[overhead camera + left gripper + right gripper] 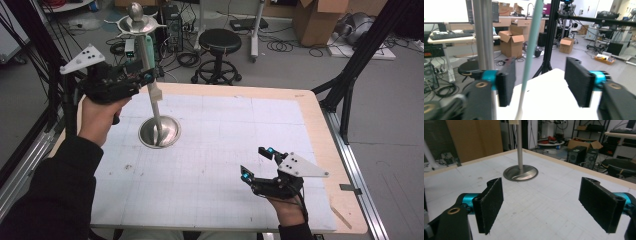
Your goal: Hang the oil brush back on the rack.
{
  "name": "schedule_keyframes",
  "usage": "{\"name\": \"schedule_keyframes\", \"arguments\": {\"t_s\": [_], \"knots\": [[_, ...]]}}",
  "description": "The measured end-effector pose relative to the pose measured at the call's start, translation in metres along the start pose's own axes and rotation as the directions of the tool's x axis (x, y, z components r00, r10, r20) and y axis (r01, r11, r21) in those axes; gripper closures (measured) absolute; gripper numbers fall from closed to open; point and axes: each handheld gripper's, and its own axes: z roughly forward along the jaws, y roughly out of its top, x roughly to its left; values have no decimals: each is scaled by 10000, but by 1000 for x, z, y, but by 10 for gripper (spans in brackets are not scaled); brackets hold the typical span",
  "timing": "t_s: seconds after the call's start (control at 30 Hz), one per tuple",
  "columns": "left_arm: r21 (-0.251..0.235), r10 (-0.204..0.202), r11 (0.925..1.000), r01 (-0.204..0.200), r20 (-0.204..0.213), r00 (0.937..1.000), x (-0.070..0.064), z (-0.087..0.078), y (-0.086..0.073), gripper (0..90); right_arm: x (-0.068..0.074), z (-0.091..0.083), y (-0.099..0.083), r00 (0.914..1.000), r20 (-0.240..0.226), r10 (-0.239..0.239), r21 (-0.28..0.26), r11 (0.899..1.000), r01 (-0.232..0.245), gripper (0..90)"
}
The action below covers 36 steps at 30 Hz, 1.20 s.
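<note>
A metal stand rises from a round base (160, 131) (521, 173) on the left half of the white table (225, 150), and its pole (483, 35) ends in a ring and ball (136, 22). A long pale green utensil (148, 52) (531, 50) with a white lower end hangs beside the pole. My left gripper (150, 75) (540, 82) is held high at the utensil. It is open, the green handle passing between its jaws nearer the left one, with no contact visible. My right gripper (257, 163) (544, 205) hovers open and empty over the table's near right.
Behind the table stand a black stool (219, 42) and a cardboard box (320, 20). A black tripod leg (350, 75) rises at the right edge. Cables and computer cases lie on the floor at the far left.
</note>
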Motion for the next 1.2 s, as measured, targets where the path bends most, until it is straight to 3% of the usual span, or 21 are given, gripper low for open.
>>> {"name": "schedule_keyframes", "arguments": {"t_s": [0.07, 0.23, 0.4, 0.57, 0.67, 0.8, 1.13, 1.2], "knots": [[-146, -59, 9999, 61, 161, 9999, -1, -9, -6, 380, -4, -2, -1, 9999, 131, 33, 26, 10000, -33, 185], [-405, -141, 9990, 183, 1003, 9949, -9, -32, -26, 299, -11, -5, -7, 9986, 488, 189, 214, 9996, -199, 182], [-336, 2, 9994, 48, 1480, 9890, -20, -48, -52, 185, -16, -10, -13, 9970, 724, 281, 414, 9987, -312, 179], [-181, 131, 9998, -104, 1600, 9870, -26, -60, -82, 155, -21, -19, -21, 9959, 871, 256, 432, 9986, -295, 176], [-214, -73, 9997, 109, 1658, 9861, -27, -66, -101, 157, -23, -23, -30, 9954, 952, 123, 684, 9975, -189, 176], [51, 48, 10000, -56, 1428, 9897, -26, -71, -123, 159, -24, -27, -35, 9946, 1027, 119, 728, 9972, -195, 176], [-118, -272, 9995, 290, 1293, 9912, -24, -79, -161, 163, -22, -29, -40, 9928, 1186, 158, 552, 9982, -224, 176], [39, -252, 9997, 249, 1278, 9915, -23, -79, -164, 164, -22, -30, -40, 9921, 1245, 168, 535, 9983, -236, 176]]}}
